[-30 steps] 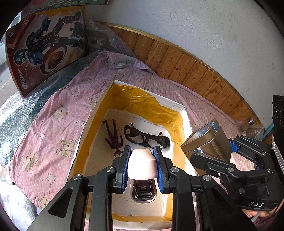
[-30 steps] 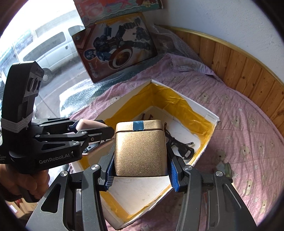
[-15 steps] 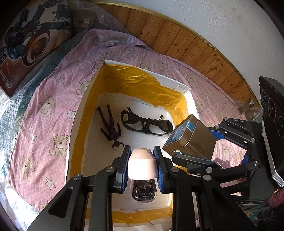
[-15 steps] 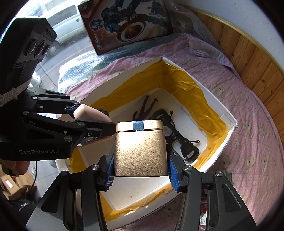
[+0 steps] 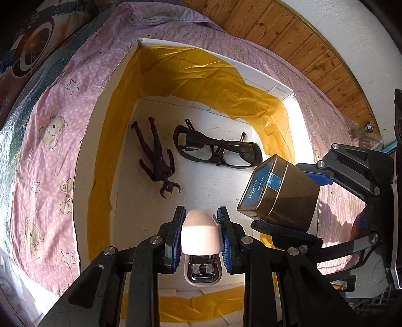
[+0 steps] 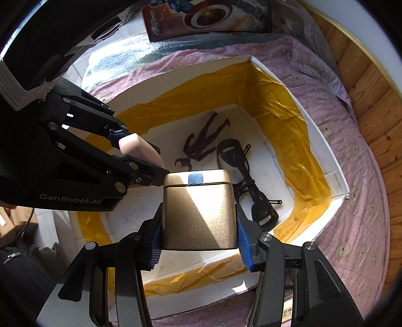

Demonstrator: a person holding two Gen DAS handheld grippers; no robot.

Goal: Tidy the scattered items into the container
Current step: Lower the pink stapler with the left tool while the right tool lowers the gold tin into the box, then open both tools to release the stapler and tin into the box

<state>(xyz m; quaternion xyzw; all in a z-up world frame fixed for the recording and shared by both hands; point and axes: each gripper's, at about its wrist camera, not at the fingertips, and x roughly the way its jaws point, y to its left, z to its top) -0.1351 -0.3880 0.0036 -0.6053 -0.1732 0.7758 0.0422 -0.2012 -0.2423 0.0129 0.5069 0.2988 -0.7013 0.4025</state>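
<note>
Pinching a pink stapler [image 5: 201, 237] whose base stays hidden, left jaws; right jaws clamp a gold tin [image 6: 198, 211].

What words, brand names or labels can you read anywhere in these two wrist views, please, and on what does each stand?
"GenRobot.AI": white lettering on the black body of the left gripper, seen from the right wrist.
Blue label on the lid of the gold metal tin: printed lines too small to read.
Red toy-figure box with a round shield: slanted title too distorted to read.

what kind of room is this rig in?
Probably a home bedroom or kid's room: a pink teddy-bear sheet spread under the white box, wood wall panelling, and a boxed action-figure toy leaning behind.
</note>
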